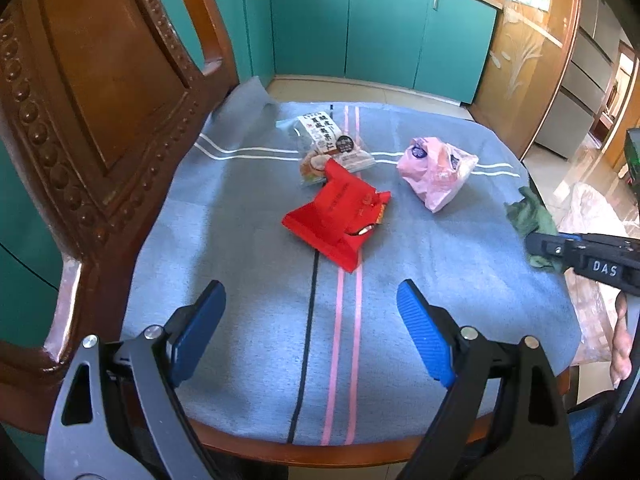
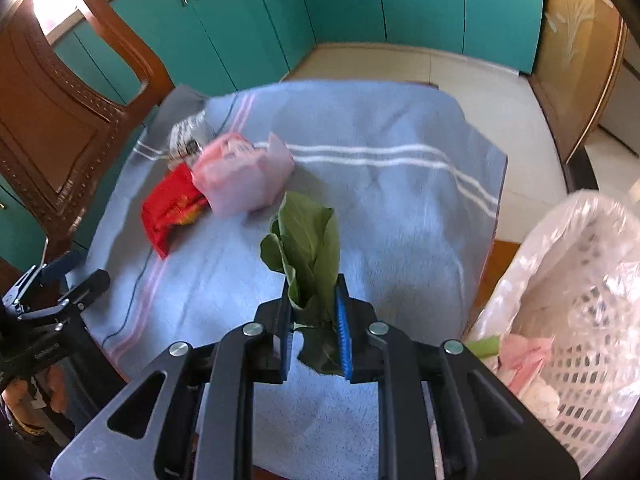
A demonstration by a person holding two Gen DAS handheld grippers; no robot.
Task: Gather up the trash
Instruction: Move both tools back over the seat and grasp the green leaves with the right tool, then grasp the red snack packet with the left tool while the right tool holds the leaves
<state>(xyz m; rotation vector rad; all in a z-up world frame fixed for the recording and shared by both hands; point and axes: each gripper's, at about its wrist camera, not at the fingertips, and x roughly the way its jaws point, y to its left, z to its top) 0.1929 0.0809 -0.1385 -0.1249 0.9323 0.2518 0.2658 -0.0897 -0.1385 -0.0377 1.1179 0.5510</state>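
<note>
Between the blue ribbed pads of your right gripper sits a limp green vegetable leaf, pinched at its lower part; its broad upper part stands up past the fingertips and a darker fold hangs below the pads, all of it above the blue-grey striped cloth covering the wooden table. To the right of that clenched claw, just off the table edge, stands a white lattice plastic basket lined with a clear bag, with pale scraps already inside. Your left gripper hangs over the near part of the cloth with its blue pads spread wide and nothing between them. Ahead of it, well apart from the pads, lies a crumpled red cardboard packet; touching its far side is a white printed food wrapper, and to the right, separate from both, a crumpled pink plastic bag. A carved brown wooden chair back rises at the left.
</note>
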